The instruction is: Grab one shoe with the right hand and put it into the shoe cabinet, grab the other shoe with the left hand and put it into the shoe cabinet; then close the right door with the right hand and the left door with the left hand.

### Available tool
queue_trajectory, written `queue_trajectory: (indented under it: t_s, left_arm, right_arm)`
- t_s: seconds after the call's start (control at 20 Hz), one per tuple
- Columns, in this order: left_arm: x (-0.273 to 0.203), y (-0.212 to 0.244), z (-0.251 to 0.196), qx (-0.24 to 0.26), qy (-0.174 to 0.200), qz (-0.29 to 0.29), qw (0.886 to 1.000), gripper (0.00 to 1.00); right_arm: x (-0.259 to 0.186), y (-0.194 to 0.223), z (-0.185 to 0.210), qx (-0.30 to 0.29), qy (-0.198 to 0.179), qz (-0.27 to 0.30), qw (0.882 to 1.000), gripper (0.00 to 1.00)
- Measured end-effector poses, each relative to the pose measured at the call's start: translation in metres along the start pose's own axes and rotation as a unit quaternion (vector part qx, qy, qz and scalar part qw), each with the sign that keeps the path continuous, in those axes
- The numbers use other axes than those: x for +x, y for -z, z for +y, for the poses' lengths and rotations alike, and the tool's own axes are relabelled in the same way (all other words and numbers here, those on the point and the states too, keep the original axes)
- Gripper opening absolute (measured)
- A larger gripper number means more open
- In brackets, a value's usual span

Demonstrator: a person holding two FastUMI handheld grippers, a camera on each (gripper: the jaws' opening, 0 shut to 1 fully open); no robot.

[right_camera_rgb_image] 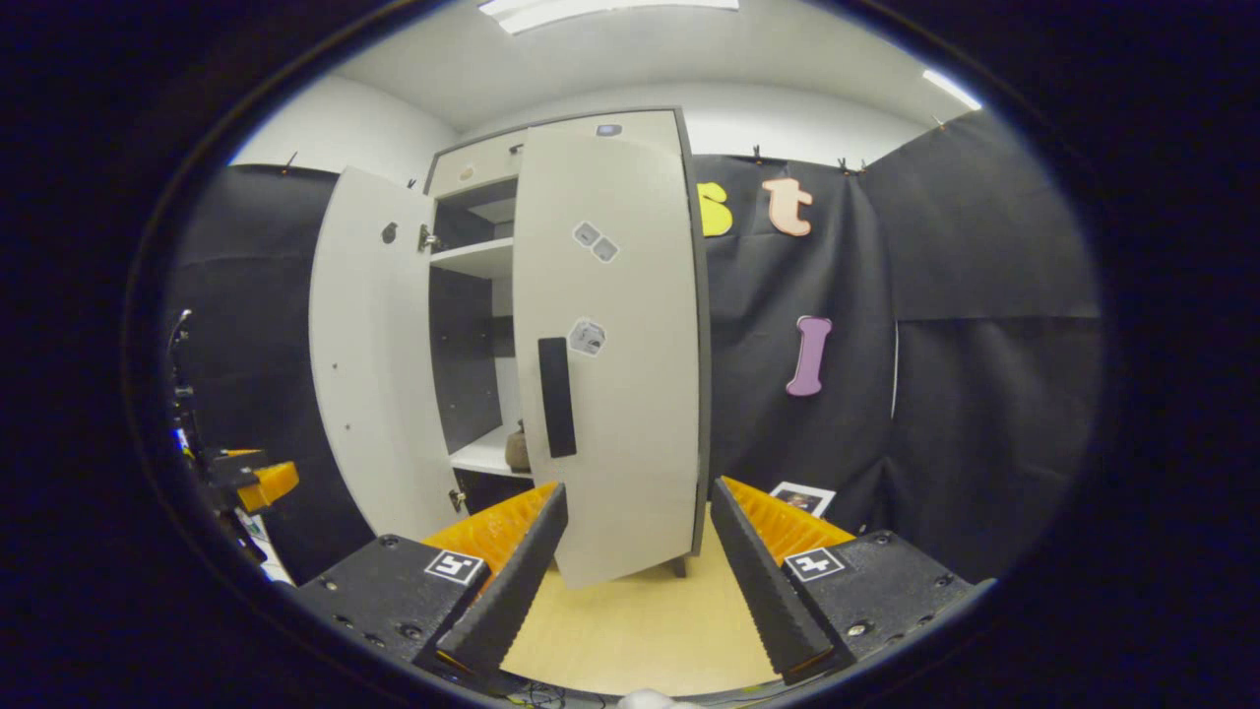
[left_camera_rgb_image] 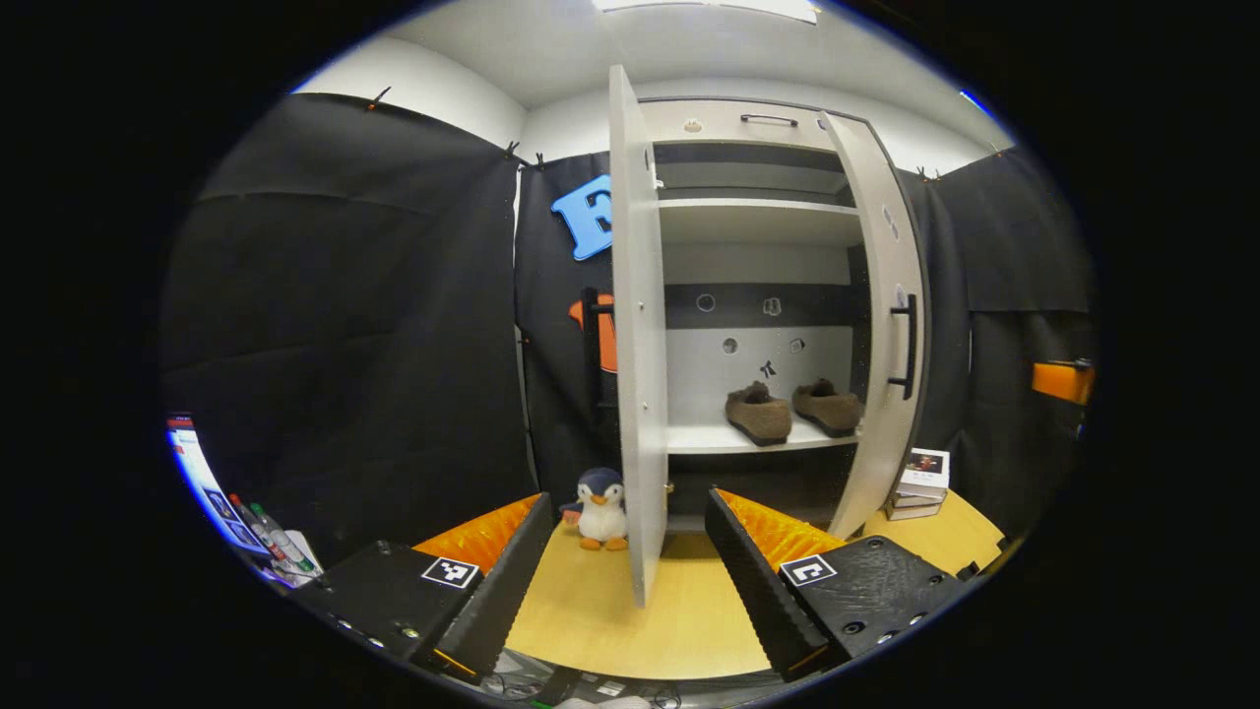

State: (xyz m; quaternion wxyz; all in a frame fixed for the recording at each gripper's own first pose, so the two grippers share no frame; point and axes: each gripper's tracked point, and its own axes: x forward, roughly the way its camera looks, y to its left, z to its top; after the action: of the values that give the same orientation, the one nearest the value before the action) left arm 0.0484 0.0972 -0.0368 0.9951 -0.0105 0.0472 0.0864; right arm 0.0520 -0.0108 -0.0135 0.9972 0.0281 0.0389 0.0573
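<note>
Ahead of the left gripper (left_camera_rgb_image: 622, 581), two brown suede shoes (left_camera_rgb_image: 792, 410) sit side by side on the pale wooden cabinet's lower shelf (left_camera_rgb_image: 728, 439), between its open doors.

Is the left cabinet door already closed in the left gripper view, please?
No, the left door stands wide open, edge-on to the camera, with both shoes visible on the shelf behind it.

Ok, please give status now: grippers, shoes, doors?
Left gripper open, right gripper open, both empty. Both shoes on cabinet shelf. Left door, right door still open; nothing blocking.
</note>
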Motion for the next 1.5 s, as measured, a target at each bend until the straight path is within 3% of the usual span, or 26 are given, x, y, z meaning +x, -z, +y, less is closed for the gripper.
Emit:
queue_trajectory:
  t_s: [0.15, 0.35, 0.75, 1.15, 1.35, 1.5]
  left_arm:
    - [0.039, -0.014, 0.030, 0.022, -0.019, -0.013, 0.999, 0.95]
    - [0.082, -0.027, 0.059, 0.012, -0.046, -0.025, 0.999, 0.96]
    - [0.137, -0.059, 0.106, 0.036, -0.093, -0.040, 0.994, 0.96]
    - [0.141, -0.062, 0.103, 0.047, -0.100, -0.040, 0.993, 0.92]
    - [0.135, -0.065, 0.096, 0.054, -0.117, -0.039, 0.991, 0.84]
    - [0.132, -0.060, 0.078, 0.042, -0.097, -0.037, 0.994, 0.87]
  right_arm:
    - [-0.029, 0.026, -0.008, 0.001, 0.019, 0.022, 1.000, 0.96]
    - [-0.054, 0.054, -0.020, 0.007, 0.044, 0.055, 0.997, 0.99]
    - [-0.073, 0.058, -0.047, 0.015, 0.081, 0.065, 0.994, 0.96]
    - [-0.069, 0.055, -0.052, 0.021, 0.073, 0.064, 0.995, 0.96]
    - [-0.068, 0.059, -0.045, 0.025, 0.060, 0.069, 0.996, 0.96]
    - [-0.071, 0.061, -0.041, 0.021, 0.054, 0.071, 0.996, 0.96]
